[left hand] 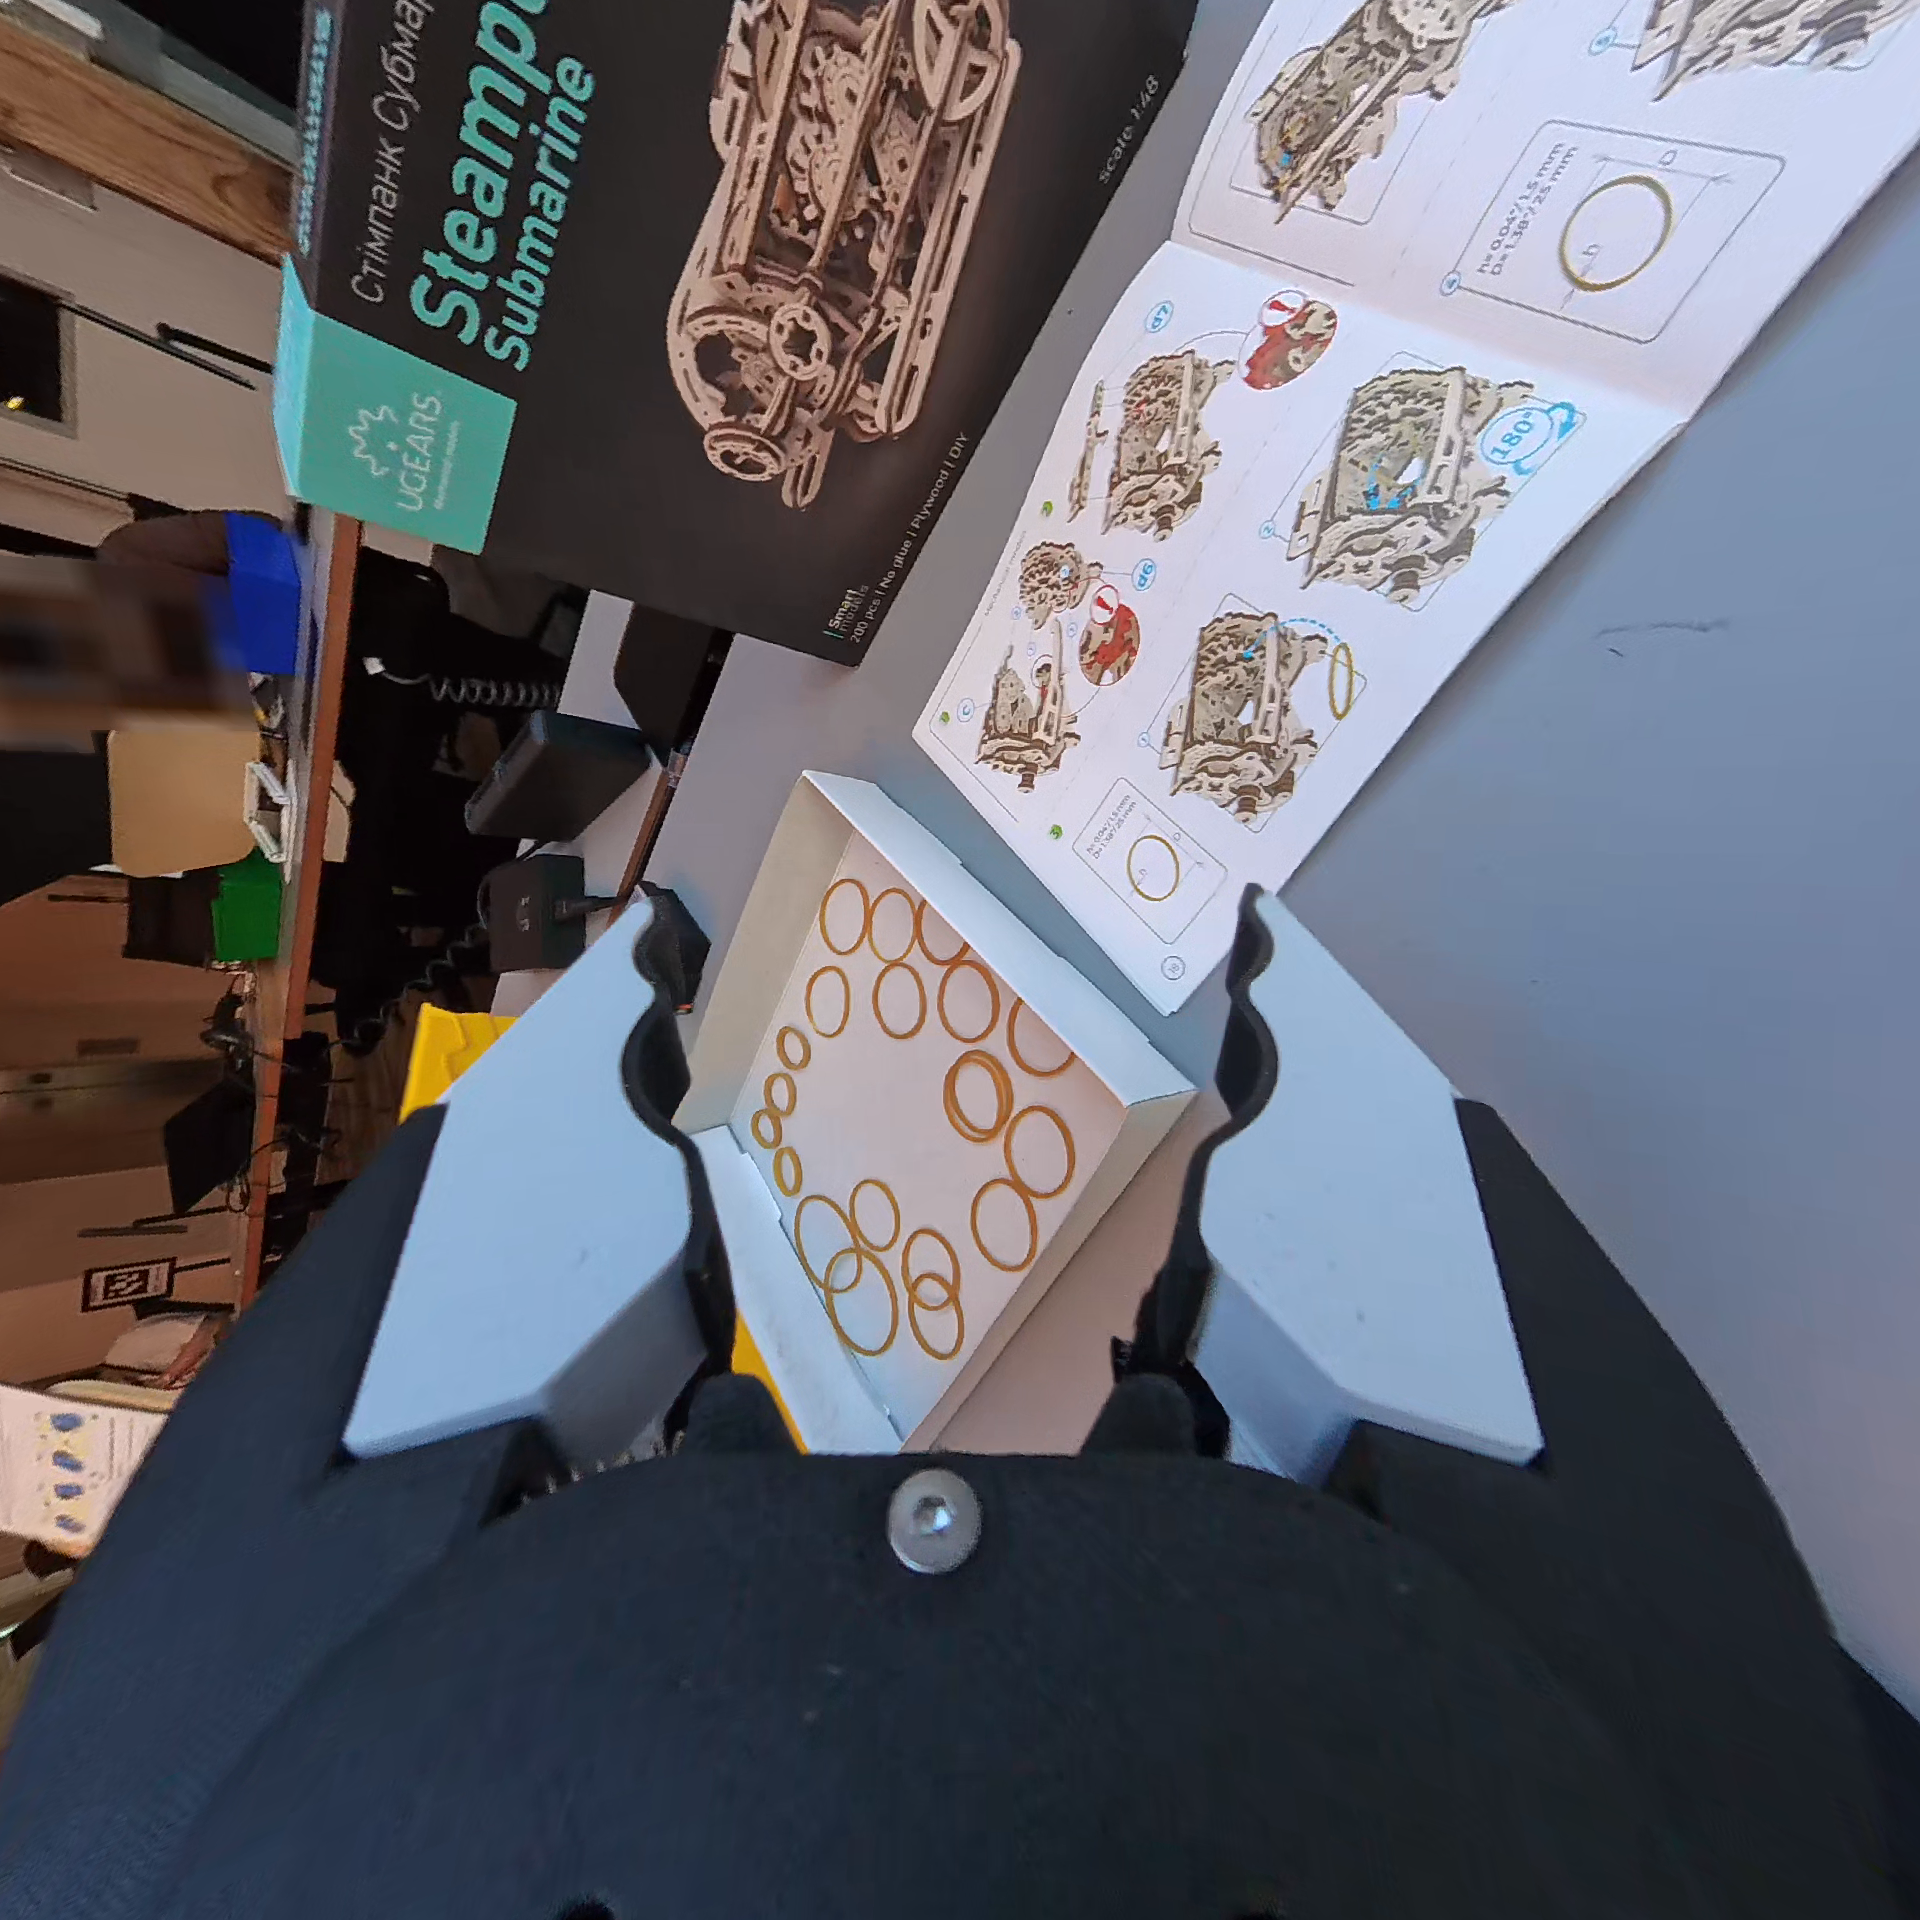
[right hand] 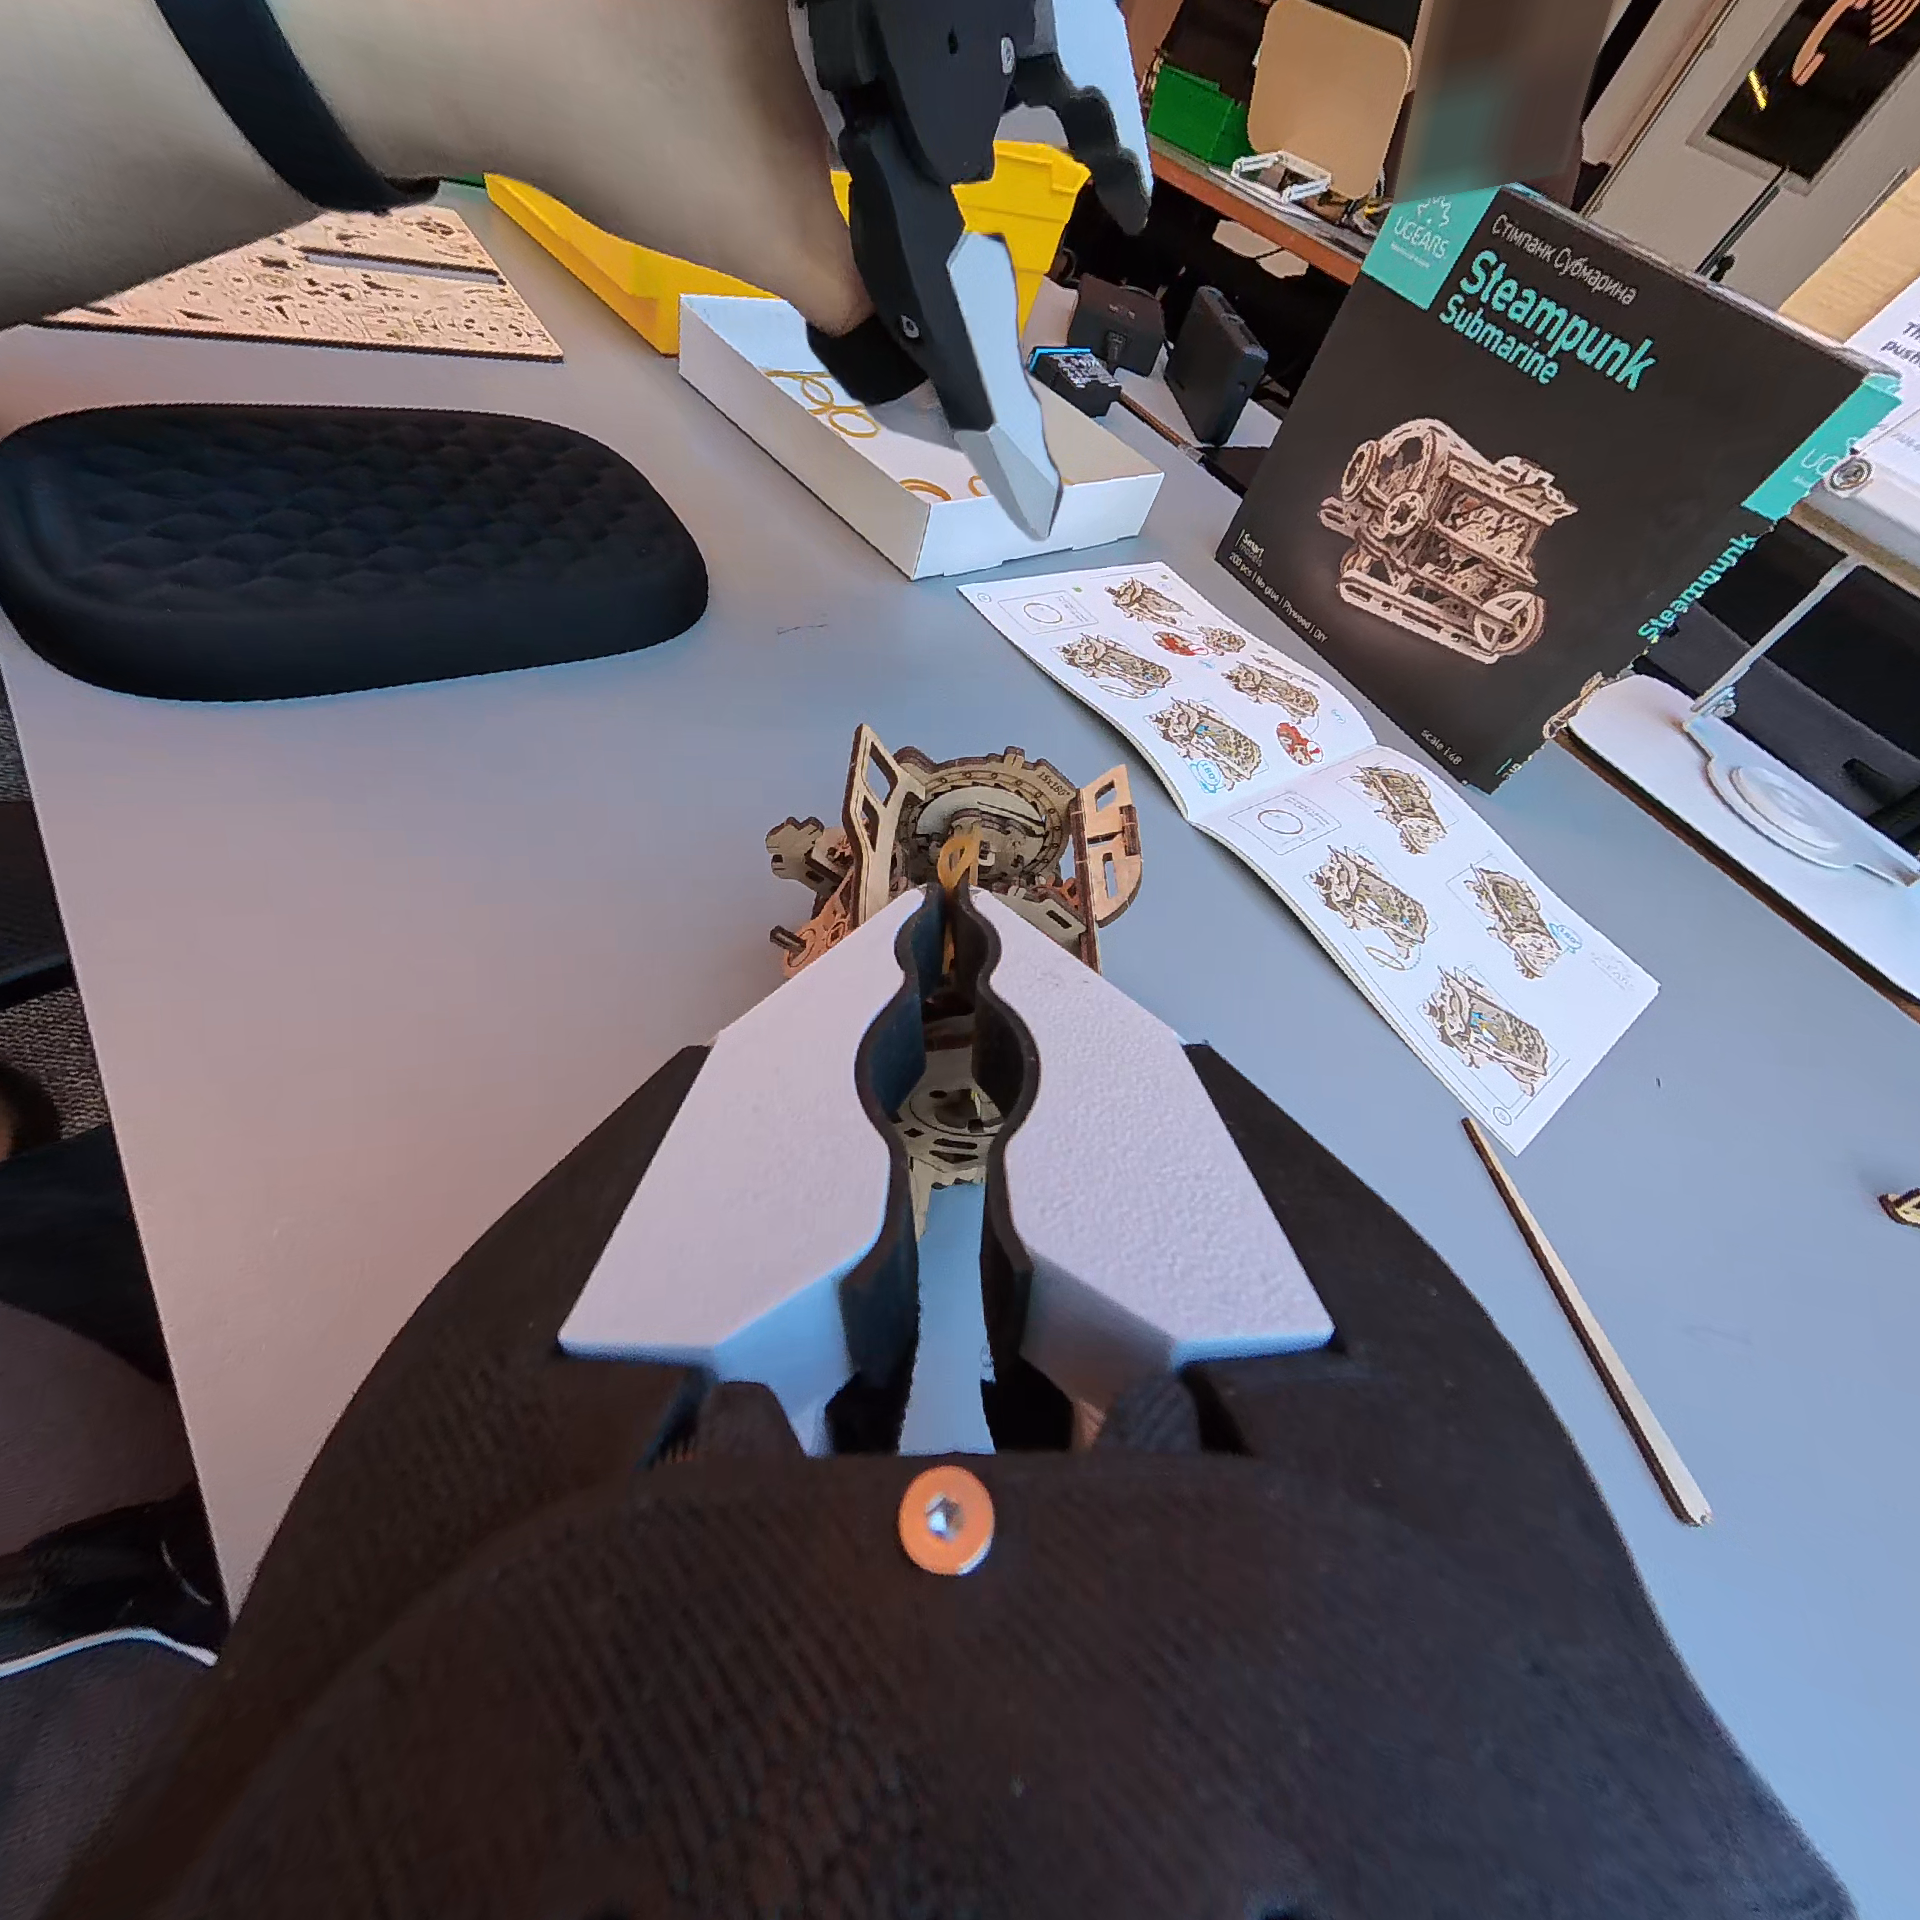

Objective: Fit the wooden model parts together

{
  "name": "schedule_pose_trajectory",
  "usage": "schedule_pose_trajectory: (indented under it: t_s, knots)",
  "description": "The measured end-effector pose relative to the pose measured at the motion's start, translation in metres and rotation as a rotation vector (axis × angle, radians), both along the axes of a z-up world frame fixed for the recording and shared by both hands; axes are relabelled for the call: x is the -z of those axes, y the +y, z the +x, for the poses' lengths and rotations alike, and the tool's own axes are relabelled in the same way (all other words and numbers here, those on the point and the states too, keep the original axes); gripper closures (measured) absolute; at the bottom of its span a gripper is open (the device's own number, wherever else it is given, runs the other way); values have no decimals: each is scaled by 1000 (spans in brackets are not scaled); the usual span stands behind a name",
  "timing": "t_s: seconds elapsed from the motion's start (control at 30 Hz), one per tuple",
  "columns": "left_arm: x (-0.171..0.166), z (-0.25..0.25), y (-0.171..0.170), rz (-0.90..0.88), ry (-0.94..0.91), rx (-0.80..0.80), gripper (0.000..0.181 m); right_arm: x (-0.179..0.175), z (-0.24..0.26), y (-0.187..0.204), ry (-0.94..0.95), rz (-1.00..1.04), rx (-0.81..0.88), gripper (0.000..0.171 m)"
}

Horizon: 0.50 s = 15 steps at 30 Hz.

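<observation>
A partly built wooden model [right hand: 940,831] stands on the grey table [right hand: 416,883], just beyond my right gripper [right hand: 951,904]. The right gripper is shut on a thin yellow rubber band [right hand: 956,862] that sticks out past its tips toward the model. My left gripper [left hand: 951,935] is open and empty, held above a shallow white box [left hand: 769,935] with several yellow rubber bands [left hand: 966,1101] in it. The left gripper also shows in the right wrist view [right hand: 1049,343] above that white box [right hand: 1091,509]. The open instruction booklet [right hand: 1320,831] lies to the right of the model.
The dark kit box [right hand: 1538,488] stands at the back right. A black cushion pad [right hand: 332,540] lies at the left, a wooden parts sheet [right hand: 322,291] behind it. A yellow bin [right hand: 997,208] sits beyond the white box. A thin wooden stick [right hand: 1579,1320] lies at the right.
</observation>
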<state>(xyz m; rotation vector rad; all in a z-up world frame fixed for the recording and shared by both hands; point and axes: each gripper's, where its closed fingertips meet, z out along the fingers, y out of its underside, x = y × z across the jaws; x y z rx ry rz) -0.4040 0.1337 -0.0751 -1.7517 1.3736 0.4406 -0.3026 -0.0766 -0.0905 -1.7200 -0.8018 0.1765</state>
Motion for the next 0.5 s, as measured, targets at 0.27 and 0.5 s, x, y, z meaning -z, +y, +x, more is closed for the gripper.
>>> schedule_pose_trajectory:
  t_s: [0.27,0.5]
  knots:
    - [9,60,-87,-826,-597,567,87,1,-1,1,-12,6,-6,171]
    - [-6,79,-169,-953,-644,1017,53,1,-2,0,-3,4,-16,171]
